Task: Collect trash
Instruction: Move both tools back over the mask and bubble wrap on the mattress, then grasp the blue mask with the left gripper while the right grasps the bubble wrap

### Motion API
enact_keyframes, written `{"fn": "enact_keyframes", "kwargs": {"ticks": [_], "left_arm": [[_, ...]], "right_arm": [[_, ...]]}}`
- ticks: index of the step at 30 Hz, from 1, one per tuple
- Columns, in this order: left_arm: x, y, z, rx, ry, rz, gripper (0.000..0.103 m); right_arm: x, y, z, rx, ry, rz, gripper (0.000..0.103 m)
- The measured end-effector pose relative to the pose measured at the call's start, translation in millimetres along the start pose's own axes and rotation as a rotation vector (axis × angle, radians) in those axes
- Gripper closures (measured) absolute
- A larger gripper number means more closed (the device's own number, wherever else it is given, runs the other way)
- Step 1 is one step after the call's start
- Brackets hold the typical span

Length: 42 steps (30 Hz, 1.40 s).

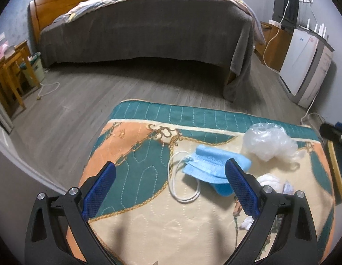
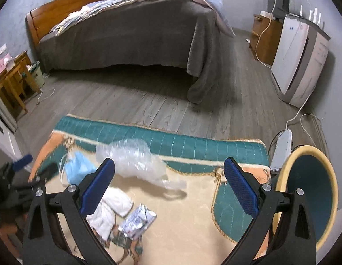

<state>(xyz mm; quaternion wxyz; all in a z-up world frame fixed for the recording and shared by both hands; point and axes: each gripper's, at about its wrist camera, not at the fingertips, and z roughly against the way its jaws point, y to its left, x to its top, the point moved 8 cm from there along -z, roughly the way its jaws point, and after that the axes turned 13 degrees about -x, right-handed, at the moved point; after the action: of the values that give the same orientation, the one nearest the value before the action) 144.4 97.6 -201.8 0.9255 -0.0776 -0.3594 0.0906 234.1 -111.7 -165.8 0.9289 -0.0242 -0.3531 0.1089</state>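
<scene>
Your left gripper [image 1: 171, 172] is spread wide and empty, and the mask [image 1: 211, 165] lies on the mat [image 1: 148, 220] just ahead of its right finger, long axis slanting across your line of reach. Your right gripper [image 2: 169, 170], also splayed and empty, is farther from the mask and closer to the bin [image 2: 281, 170]. I'd judge the left should take it.
</scene>
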Motion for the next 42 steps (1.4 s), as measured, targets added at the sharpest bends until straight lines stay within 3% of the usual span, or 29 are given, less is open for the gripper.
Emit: {"fn": "enact_keyframes", "kwargs": {"ticks": [5,9,15,22,29,36,42], "left_arm": [[-6.4,-9.0,-6.4,-0.03,0.01,-0.02,0.005],[-12.1,-25.9,-10.0,-0.107,0.015,-0.049,0.005],[-21.4,-45.1,-18.6,-0.127,0.027,-0.149,0.005],[-20.2,-55.3,-27.2,-0.147,0.028,-0.159,0.008],[-18.5,-61.0,-42.0,-0.16,0.065,-0.177,0.024],[-17.6,-51.4,-47.5,-0.161,0.079,-0.155,0.033],[-19.6,-52.7,-49.5,-0.187,0.097,-0.157,0.051]], "right_arm": [[12.4,9.2,-11.0,-0.025,0.005,0.021,0.006],[5.1,17.6,-14.0,0.008,0.003,0.009,0.006],[-16.3,10.3,-28.3,0.002,0.03,0.004,0.006],[-14.5,15.4,-32.2,0.0,-0.011,0.069,0.007],[-18.7,32.8,-52.5,0.036,0.029,0.12,0.024],[-22.0,47.8,-64.2,0.092,0.061,0.139,0.027],[-26.7,58.1,-68.3,0.125,0.081,0.159,0.05]]}}
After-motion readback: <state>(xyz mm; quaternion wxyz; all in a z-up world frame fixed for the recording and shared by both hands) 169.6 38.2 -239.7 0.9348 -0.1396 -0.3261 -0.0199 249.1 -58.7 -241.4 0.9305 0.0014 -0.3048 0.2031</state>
